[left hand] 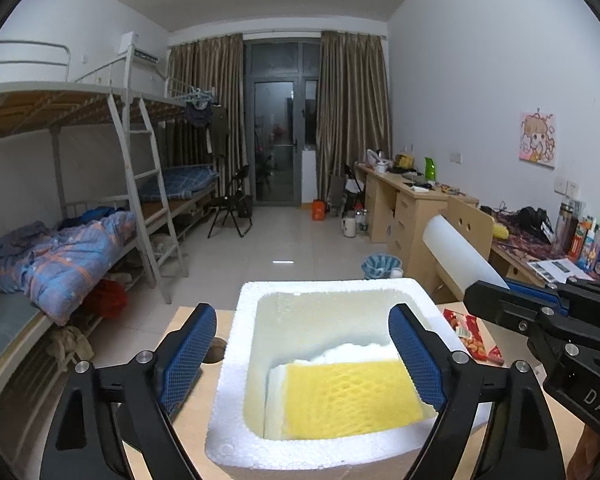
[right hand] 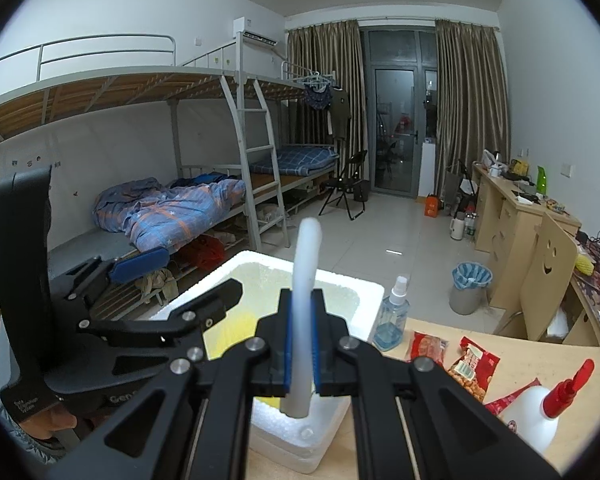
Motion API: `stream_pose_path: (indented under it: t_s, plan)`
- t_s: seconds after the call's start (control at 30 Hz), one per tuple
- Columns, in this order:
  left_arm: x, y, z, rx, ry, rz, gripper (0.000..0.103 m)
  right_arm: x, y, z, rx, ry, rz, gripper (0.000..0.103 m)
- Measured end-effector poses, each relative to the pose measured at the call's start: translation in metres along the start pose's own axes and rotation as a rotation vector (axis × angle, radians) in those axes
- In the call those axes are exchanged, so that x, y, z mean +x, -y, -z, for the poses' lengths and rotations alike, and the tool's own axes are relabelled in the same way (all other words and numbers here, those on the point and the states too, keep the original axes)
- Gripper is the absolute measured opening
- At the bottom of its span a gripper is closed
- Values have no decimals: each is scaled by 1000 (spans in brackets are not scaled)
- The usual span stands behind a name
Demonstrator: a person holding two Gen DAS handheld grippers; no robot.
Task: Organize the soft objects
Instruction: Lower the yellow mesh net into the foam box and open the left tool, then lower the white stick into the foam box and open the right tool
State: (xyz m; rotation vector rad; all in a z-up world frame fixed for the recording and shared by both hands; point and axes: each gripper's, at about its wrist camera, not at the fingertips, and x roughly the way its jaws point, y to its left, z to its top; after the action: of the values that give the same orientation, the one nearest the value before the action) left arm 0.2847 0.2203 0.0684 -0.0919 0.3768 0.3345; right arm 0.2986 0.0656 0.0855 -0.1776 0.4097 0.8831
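Left wrist view: my left gripper (left hand: 302, 356) stands wide open and empty over the foam box (left hand: 236, 364), where the yellow sponge (left hand: 352, 398) lies flat. My right gripper (right hand: 300, 336), beside it, pinches the white foam sheet (right hand: 306, 276) upright. I'd lower that sheet in alongside the sponge before letting go, keeping clear of the rim.

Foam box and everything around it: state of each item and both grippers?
Foam box: open, no lid, on the table.
Yellow foam sheet: lying flat inside the box.
White foam sheet: clamped, standing upright above the box.
Left gripper: jaws open, nothing between the pads, over the box.
Right gripper: shut on the white sheet.
Spray bottle: upright, capped.
Snack packets: lying flat.
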Motion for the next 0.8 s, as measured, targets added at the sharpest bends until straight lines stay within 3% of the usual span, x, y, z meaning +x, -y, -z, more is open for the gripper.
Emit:
stream_pose_path:
  t_s: [0.5,0.7,0.8]
  plan:
    - [-6,4,2,1,18,-22,89,1,-2,1,-2,-5,-6,10]
    - [-22,-22,8,-34,84,-111,90,5,-3,0,-1,-8,-28,10]
    - [-31,-39,10,-69,114,-132,97,10,-7,1,-3,-19,-38,10]
